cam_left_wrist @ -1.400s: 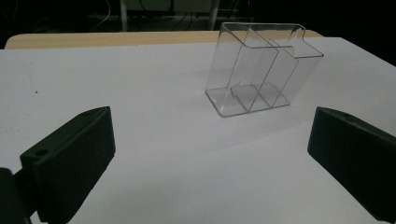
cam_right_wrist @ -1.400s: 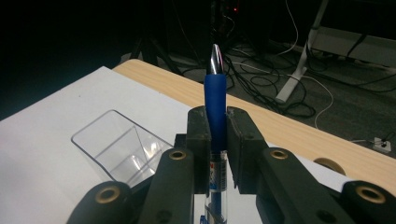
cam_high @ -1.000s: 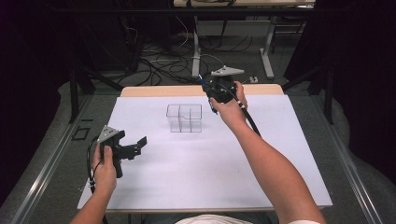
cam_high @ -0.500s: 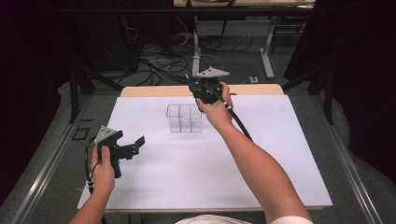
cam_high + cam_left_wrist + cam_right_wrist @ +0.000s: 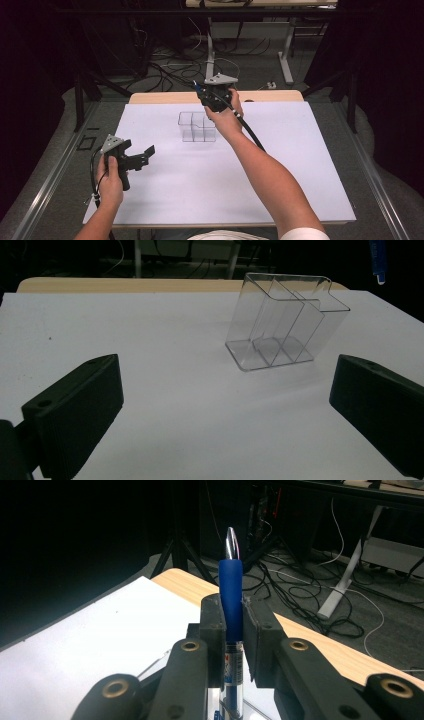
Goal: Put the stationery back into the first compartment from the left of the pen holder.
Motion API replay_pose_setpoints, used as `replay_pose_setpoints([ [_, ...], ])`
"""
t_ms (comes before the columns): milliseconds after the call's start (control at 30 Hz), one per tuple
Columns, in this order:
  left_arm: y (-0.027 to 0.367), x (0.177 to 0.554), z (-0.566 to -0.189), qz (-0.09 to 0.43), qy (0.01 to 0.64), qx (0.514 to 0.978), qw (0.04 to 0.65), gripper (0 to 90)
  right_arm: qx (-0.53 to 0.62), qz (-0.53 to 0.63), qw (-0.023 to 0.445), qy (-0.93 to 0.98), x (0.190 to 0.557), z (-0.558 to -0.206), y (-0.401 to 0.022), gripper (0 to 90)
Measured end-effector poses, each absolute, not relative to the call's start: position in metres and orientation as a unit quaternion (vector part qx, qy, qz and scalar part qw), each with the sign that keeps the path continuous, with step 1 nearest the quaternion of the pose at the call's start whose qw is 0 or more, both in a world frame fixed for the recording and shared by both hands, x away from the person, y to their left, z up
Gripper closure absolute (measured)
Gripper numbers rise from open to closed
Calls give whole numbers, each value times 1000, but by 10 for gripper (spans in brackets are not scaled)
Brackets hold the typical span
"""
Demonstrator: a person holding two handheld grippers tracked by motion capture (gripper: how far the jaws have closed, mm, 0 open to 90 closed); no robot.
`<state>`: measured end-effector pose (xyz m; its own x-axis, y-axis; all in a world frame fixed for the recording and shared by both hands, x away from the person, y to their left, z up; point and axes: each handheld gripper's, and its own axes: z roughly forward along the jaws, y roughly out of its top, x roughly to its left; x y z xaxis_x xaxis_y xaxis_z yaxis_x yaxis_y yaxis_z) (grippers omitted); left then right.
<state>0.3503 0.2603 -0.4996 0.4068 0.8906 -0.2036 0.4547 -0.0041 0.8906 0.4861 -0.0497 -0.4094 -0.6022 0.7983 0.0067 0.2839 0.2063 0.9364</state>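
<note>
Now the right gripper point(image 5: 206, 96), its jaws clamped on a blue-gripped ballpoint pen with a clear barrel point(image 5: 230, 587), is sitting just behind the clear plastic compartmented organiser point(image 5: 197, 126), having drifted leftward across the far edge of the white table point(image 5: 300, 165) over the last second. Judging by that, the pen is being lined up above a compartment for dropping in. Meanwhile the left gripper point(image 5: 142, 156) is waiting wide open and empty, well short of the organiser.

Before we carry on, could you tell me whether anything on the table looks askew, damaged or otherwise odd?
Nothing stands out. The clear organizer stands upright and empty on the white sheet, and the right gripper holds the blue pen cleanly.
</note>
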Motion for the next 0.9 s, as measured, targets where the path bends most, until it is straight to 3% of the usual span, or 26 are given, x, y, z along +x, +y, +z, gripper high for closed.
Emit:
replay_pose_setpoints([
  [900,265,350,-499,217,502,668,505,6,340,518,230,750,493,-415,10,804],
])
